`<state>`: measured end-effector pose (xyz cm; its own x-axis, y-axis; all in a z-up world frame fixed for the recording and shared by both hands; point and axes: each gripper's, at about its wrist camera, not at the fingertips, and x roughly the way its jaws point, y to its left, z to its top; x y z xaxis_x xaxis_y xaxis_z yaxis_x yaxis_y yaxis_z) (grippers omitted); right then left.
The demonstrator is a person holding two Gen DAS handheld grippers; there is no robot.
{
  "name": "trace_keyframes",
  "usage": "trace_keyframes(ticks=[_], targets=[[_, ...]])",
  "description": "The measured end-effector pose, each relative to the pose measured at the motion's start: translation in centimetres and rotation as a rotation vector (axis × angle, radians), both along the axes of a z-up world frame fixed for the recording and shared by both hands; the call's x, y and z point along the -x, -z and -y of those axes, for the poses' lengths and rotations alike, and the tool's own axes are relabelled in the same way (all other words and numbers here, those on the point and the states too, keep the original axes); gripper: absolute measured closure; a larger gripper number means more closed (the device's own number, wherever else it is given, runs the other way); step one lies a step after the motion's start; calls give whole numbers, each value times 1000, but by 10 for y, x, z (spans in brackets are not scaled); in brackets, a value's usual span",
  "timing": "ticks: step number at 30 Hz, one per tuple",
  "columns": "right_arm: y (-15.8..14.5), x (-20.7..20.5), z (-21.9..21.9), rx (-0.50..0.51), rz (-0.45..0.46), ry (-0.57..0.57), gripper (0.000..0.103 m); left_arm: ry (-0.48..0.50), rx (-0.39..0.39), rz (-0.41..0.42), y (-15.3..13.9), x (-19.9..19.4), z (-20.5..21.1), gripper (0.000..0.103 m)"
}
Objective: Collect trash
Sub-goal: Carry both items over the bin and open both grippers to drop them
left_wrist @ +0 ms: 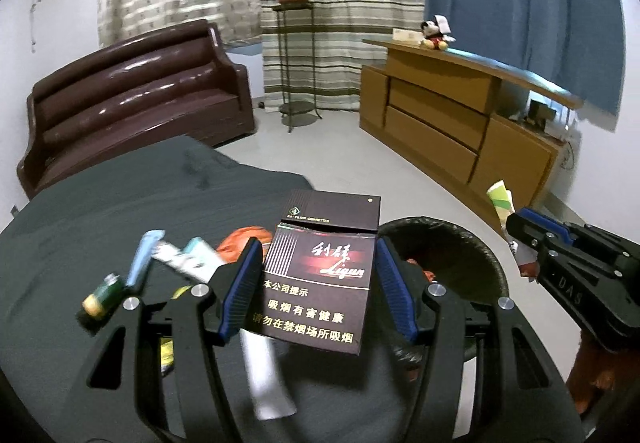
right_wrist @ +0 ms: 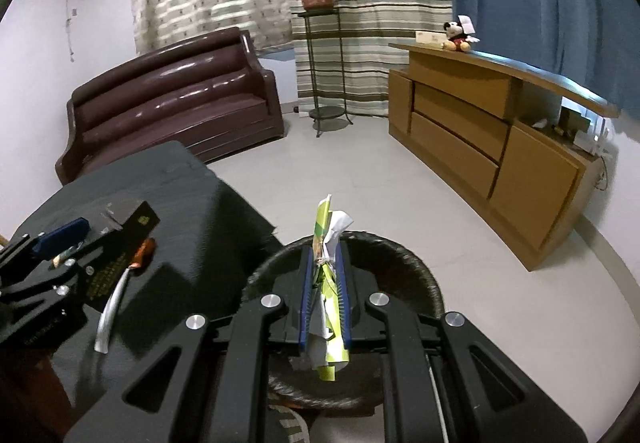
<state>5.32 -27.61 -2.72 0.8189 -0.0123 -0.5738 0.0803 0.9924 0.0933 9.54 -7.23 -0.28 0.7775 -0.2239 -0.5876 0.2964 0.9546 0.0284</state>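
Note:
My left gripper is shut on a dark cigarette pack with its lid flipped up, held above the table edge beside the black-lined trash bin. My right gripper is shut on a crumpled green-and-white wrapper, right over the trash bin. In the left wrist view the right gripper shows at the right with the wrapper sticking up. In the right wrist view the left gripper and the pack show at the left.
More litter lies on the dark-covered table: a small green bottle, blue-and-white wrappers, an orange wrapper, a white strip. A brown sofa, a plant stand and a wooden cabinet stand around the floor.

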Motion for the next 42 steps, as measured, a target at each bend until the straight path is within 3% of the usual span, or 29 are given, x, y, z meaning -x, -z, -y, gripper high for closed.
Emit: trace_keyframes(ticks=[17, 20, 25, 27, 33, 42], targets=[[19, -17, 27, -53, -12, 24, 88, 31, -58, -43, 18, -36, 60, 45], [20, -17, 32, -63, -12, 41, 79, 29, -65, -49, 19, -37, 62, 45], [19, -14, 36, -70, -6, 59, 74, 19, -61, -55, 19, -37, 61, 43], [18, -13, 36, -69, -4, 64, 71, 11, -58, -53, 19, -37, 61, 36], [16, -9, 36, -57, -2, 76, 64, -1, -54, -55, 17, -32, 51, 36], [13, -6, 37, -43, -13, 86, 62, -7, -51, -54, 15, -31, 44, 35]])
